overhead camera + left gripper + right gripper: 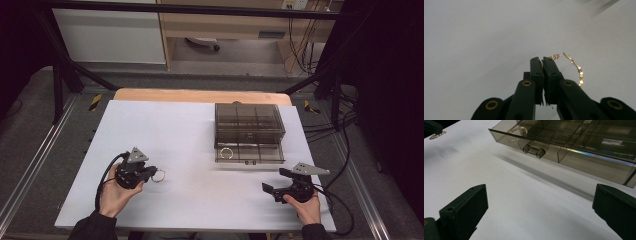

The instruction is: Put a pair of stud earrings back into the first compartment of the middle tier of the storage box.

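A white sheet (190, 150) covers most of a pale wooden table (200, 95), whose bare edge shows as a strip along the far side. Around it runs a black metal frame (60, 80) on a grey floor, with black-and-yellow tape marks at the far corners. Beyond stand a white cabinet front (110, 35) and a wooden desk (225, 22), with cables (305, 45) hanging at the right.

On the sheet's right half sits a smoky clear plastic organiser box (249, 125) divided into compartments, its lower drawer (564, 155) pulled out toward the person. A gold hoop (226, 153) lies in the drawer's left compartment (in the right gripper view it rests just behind the drawer's front wall, left of the small clear handle (534, 150)).

The left gripper (150, 172) is over the sheet's left half, well apart from the box. Its jaws are closed tight on the rim of a second gold beaded hoop earring (577, 68), which sticks out to one side of the tips, near its clasp.

The right gripper (274, 186) is near the front right of the sheet, just in front of the drawer, with its jaws spread wide and nothing between them
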`<state>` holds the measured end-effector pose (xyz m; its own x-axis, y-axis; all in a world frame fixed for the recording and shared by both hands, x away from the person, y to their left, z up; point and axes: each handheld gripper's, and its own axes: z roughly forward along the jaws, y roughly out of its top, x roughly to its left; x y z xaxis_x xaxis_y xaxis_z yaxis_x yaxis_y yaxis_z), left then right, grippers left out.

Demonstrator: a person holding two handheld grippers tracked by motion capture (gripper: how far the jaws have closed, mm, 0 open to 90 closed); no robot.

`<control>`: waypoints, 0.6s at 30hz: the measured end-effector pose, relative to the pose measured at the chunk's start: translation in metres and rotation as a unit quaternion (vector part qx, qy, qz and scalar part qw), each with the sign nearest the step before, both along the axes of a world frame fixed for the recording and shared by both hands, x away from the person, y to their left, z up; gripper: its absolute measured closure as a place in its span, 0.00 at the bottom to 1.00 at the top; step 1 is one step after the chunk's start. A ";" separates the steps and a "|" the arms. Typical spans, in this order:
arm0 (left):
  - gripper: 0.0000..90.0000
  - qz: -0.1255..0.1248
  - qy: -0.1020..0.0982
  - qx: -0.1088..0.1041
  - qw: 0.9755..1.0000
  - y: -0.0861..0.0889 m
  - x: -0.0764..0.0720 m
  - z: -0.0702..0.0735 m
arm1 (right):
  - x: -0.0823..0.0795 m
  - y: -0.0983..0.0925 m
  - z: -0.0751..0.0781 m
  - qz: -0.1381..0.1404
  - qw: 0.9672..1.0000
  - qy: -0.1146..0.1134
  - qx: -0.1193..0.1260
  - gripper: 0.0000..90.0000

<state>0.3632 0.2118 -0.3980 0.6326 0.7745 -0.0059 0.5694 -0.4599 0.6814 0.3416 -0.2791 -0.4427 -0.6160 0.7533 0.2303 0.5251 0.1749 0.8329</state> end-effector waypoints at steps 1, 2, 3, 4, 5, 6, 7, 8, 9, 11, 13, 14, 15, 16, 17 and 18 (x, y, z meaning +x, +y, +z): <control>0.96 -0.002 0.000 -0.001 1.000 -0.003 0.001 0.001 | 0.000 0.000 0.000 0.000 1.000 -0.001 0.000 0.01; 0.96 -0.004 -0.001 -0.001 1.000 -0.005 0.002 0.002 | 0.000 0.000 0.000 0.000 1.000 -0.001 0.000 0.01; 0.96 -0.007 -0.001 -0.002 1.000 -0.008 0.002 0.003 | 0.000 0.000 0.000 0.000 1.000 0.000 0.000 0.01; 0.96 -0.009 -0.002 -0.004 1.000 -0.011 0.003 0.004 | 0.000 0.000 0.000 0.000 1.000 0.000 0.000 0.01; 0.96 -0.011 -0.003 -0.005 1.000 -0.014 0.004 0.005 | 0.000 0.000 0.000 0.000 1.000 0.000 -0.001 0.01; 0.96 -0.014 -0.003 -0.005 1.000 -0.016 0.004 0.006 | 0.000 0.000 0.000 0.000 1.000 0.000 -0.001 0.01; 0.96 -0.016 -0.004 -0.007 1.000 -0.020 0.005 0.007 | 0.000 0.000 0.000 0.000 1.000 0.000 -0.001 0.01; 0.96 -0.019 -0.005 -0.007 1.000 -0.023 0.005 0.008 | 0.000 0.000 0.000 0.000 1.000 0.000 0.000 0.01; 0.96 -0.022 -0.007 -0.009 1.000 -0.026 0.006 0.010 | 0.000 0.000 0.000 0.000 1.000 0.000 -0.001 0.01; 0.96 -0.028 -0.009 -0.011 1.000 -0.032 0.007 0.012 | 0.000 0.000 0.000 0.001 1.000 0.000 0.000 0.01; 0.96 -0.033 -0.009 -0.013 0.999 -0.038 0.008 0.014 | 0.000 0.000 0.000 0.000 1.000 -0.001 0.000 0.01; 0.96 -0.034 -0.009 -0.014 0.999 -0.041 0.009 0.014 | 0.000 0.000 0.000 0.000 1.000 0.000 0.000 0.01; 0.96 -0.036 -0.009 -0.016 0.999 -0.043 0.010 0.015 | 0.000 0.000 0.000 0.000 1.000 -0.001 0.000 0.01; 0.96 -0.039 -0.010 -0.016 0.999 -0.046 0.011 0.016 | 0.000 0.000 0.000 0.000 1.000 -0.001 -0.001 0.01; 0.96 -0.040 -0.010 -0.019 0.999 -0.048 0.011 0.017 | 0.000 0.000 0.000 0.000 1.000 0.000 0.000 0.01; 0.96 -0.042 -0.011 -0.020 0.999 -0.050 0.012 0.018 | 0.000 0.000 0.000 0.000 1.000 0.000 0.000 0.01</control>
